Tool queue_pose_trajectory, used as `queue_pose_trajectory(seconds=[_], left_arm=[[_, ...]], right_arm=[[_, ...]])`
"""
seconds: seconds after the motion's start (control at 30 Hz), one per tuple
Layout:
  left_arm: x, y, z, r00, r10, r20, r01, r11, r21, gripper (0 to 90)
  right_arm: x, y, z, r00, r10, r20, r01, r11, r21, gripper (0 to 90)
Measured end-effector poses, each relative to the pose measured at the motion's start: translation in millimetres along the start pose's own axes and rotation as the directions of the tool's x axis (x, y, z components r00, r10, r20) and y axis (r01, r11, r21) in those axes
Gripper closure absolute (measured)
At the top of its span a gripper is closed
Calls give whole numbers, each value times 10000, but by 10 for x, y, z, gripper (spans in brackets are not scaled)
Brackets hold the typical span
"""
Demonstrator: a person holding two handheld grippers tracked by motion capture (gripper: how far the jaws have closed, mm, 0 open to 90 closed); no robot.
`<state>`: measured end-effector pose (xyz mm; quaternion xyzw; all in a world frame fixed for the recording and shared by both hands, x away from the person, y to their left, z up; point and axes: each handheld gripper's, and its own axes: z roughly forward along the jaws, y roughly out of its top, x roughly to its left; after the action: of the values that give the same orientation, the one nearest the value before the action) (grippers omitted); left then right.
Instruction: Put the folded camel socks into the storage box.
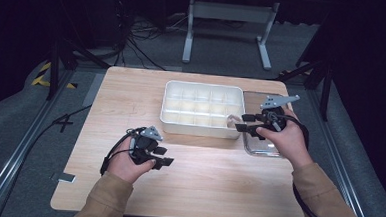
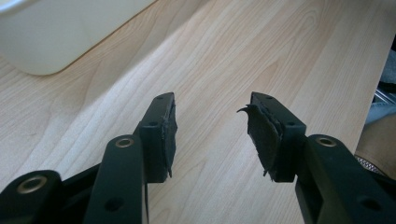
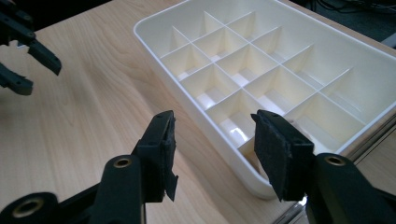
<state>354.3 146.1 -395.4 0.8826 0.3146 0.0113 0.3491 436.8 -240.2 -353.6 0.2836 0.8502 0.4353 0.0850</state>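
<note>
A white tray (image 1: 202,85) divided into several compartments stands at the middle back of the wooden table (image 1: 212,184). My right gripper (image 1: 243,122) hovers at the tray's front right corner, jaws open and nothing between them. In the right gripper view the right gripper (image 3: 215,140) hangs over the tray's (image 3: 156,49) near corner. A small pale shape (image 1: 229,119) shows in the front right compartment, too blurred to name. My left gripper (image 1: 164,156) rests low over bare wood in front of the tray, open and empty. The left gripper view shows the left gripper (image 2: 212,126) above the table.
A clear plastic box (image 1: 259,148) sits right of the tray, partly under the right hand. The tray's rounded corner (image 2: 51,37) shows in the left gripper view. The left gripper (image 3: 23,60) is seen far off in the right gripper view. Cables and a stand lie beyond the table.
</note>
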Motion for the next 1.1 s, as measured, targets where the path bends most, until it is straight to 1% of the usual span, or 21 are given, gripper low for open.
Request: queue_pose_trajectory(seconds=[0.03, 0.1, 0.17, 0.2, 0.27, 0.33, 0.4, 0.43, 0.47, 0.5, 0.57, 0.6, 0.63, 0.67, 0.73, 0.77, 0.8, 0.87, 0.93, 1.07, 1.1], left_arm=[[-2, 1, -8, 10000, 7, -2, -7, 10000, -36, 524], [-1, 1, -20, 10000, 26, 49, -26, 10000, -73, 522], [0, 1, -25, 10000, 39, 78, -38, 10000, -91, 519], [1, 1, -29, 9999, 58, 93, -57, 9999, -119, 518], [4, 1, -33, 9999, 42, 112, -41, 9999, -109, 517], [22, -4, -48, 9997, -178, 136, 178, 9998, -41, 517], [32, -9, -60, 9996, -234, 180, 233, 9997, 33, 514], [34, -13, -61, 9995, -246, 202, 245, 9997, 50, 514], [31, -12, -60, 9996, -203, 202, 201, 9998, 80, 514], [28, -11, -58, 9997, -165, 206, 163, 9998, 105, 513], [24, -8, -55, 9997, -105, 208, 103, 9999, 129, 507], [15, 1, -51, 9997, -11, 225, 6, 9998, 217, 503], [15, 1, -51, 9997, -11, 225, 6, 9998, 217, 498], [11, 6, -44, 9997, 89, 213, -94, 9996, 255, 498], [2, 10, -37, 9998, 124, 166, -129, 9994, 319, 486], [4, 13, -34, 9998, 152, 134, -157, 9994, 316, 480], [8, 13, -26, 9998, 141, 106, -144, 9995, 278, 473], [30, 20, -8, 9999, 126, 12, -126, 9989, 461, 459], [39, 22, 6, 10000, 28, 19, -29, 9985, 546, 458], [43, 34, 35, 9999, 119, 96, -125, 9980, 626, 456], [41, 39, 44, 9998, 140, 105, -146, 9981, 606, 456]], right_arm=[[15, -21, -20, 10000, 19, -20, -19, 10000, -86, 487], [68, -82, -88, 10000, -49, 69, 52, 9987, -515, 485], [93, -105, -110, 9999, -59, 101, 65, 9980, -622, 480], [151, -159, -141, 10000, -15, 7, 15, 9960, -899, 471], [180, -180, -147, 10000, -45, -58, 39, 9959, -901, 470], [239, -218, -152, 9997, -239, -25, 237, 9971, -718, 458], [333, -250, -165, 9987, -484, 175, 490, 9982, -342, 453], [363, -260, -169, 9983, -547, 215, 554, 9979, -348, 452], [433, -288, -172, 9988, -494, 50, 496, 9977, -453, 440], [458, -306, -166, 9988, -482, -52, 479, 9977, -471, 439], [479, -323, -158, 9987, -495, -124, 490, 9979, -426, 439], [501, -344, -133, 9979, -593, -243, 590, 9982, -123, 419], [501, -344, -133, 9979, -593, -243, 590, 9982, -123, 419], [508, -354, -125, 9972, -684, -292, 683, 9977, -44, 417], [534, -389, -108, 9975, -521, -486, 523, 9986, 32, 399], [553, -405, -94, 9973, -527, -512, 537, 9984, 193, 397], [574, -421, -79, 9969, -623, -489, 640, 9974, 341, 397], [627, -464, -30, 9964, -694, -491, 721, 9959, 548, 389], [662, -506, 18, 9958, -725, -553, 763, 9946, 705, 379], [697, -621, 126, 9943, -856, -635, 910, 9919, 887, 372], [701, -654, 153, 9944, -792, -702, 856, 9919, 934, 371]])
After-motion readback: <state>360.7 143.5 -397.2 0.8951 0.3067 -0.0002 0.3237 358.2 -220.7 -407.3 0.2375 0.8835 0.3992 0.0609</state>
